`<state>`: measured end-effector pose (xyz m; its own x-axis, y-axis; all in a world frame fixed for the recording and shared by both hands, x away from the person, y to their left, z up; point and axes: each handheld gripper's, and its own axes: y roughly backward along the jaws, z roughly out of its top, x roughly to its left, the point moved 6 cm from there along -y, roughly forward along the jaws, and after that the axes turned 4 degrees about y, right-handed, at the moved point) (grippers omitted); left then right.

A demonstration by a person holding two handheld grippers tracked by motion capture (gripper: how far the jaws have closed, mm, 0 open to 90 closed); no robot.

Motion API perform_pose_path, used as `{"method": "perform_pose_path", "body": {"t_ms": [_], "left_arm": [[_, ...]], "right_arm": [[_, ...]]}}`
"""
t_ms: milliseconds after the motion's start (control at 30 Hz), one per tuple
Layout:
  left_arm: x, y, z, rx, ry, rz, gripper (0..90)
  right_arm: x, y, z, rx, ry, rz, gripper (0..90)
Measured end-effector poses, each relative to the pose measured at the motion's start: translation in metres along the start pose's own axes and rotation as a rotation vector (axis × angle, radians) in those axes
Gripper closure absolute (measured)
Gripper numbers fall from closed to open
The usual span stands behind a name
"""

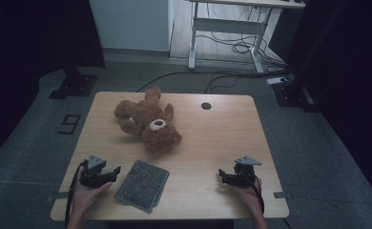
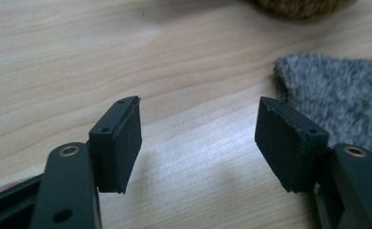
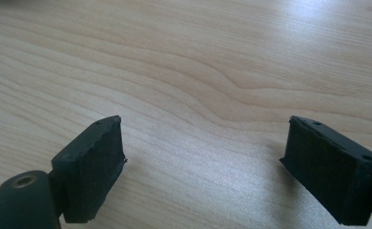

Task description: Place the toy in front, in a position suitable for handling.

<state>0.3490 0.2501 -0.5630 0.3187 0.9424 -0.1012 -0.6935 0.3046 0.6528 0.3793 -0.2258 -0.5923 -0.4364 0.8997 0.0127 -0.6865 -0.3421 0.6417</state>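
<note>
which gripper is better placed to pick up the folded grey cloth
Left. The left gripper sits right beside the folded grey cloth, jaws open, and the cloth's edge shows just past one jaw in the left gripper view. The right gripper is farther off across bare wooden table.

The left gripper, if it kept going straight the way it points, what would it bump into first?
Probably the folded grey fuzzy cloth: the left gripper, jaws open, points at its near edge, though depth is unclear.

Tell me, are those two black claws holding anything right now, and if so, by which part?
Nothing is held. The left gripper and right gripper both stand open over the bare wooden table, apart from the folded grey fuzzy cloth.
</note>
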Motion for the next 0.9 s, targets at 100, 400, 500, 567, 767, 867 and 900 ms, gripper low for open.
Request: {"method": "perform_pose_path", "body": {"t_ms": [100,400,500,567,767,867,900], "left_arm": [[0.000,0.002,0.002,-0.013,-0.003,0.007,32.7],[-0.005,0.003,0.010,-0.035,-0.012,0.003,33.5],[-0.006,0.002,0.021,-0.050,-0.033,0.008,33.5],[-0.005,0.001,0.025,-0.053,-0.042,0.018,33.5],[-0.004,-0.013,0.043,-0.052,-0.064,0.020,34.1],[-0.002,-0.024,0.054,-0.041,-0.065,0.014,33.8],[-0.001,-0.028,0.058,-0.044,-0.060,0.008,33.7]], "right_arm": [[0.001,0.000,0.001,-0.014,0.009,-0.017,13.5],[0.011,0.005,0.007,-0.055,-0.009,0.012,13.6],[0.018,0.002,0.012,-0.060,-0.007,0.041,13.7],[0.020,0.001,0.014,-0.062,-0.001,0.045,13.8],[0.039,-0.012,0.028,-0.069,0.042,0.068,14.3],[0.047,-0.017,0.039,-0.085,0.046,0.089,15.4],[0.051,-0.018,0.043,-0.090,0.046,0.101,15.4]]}}
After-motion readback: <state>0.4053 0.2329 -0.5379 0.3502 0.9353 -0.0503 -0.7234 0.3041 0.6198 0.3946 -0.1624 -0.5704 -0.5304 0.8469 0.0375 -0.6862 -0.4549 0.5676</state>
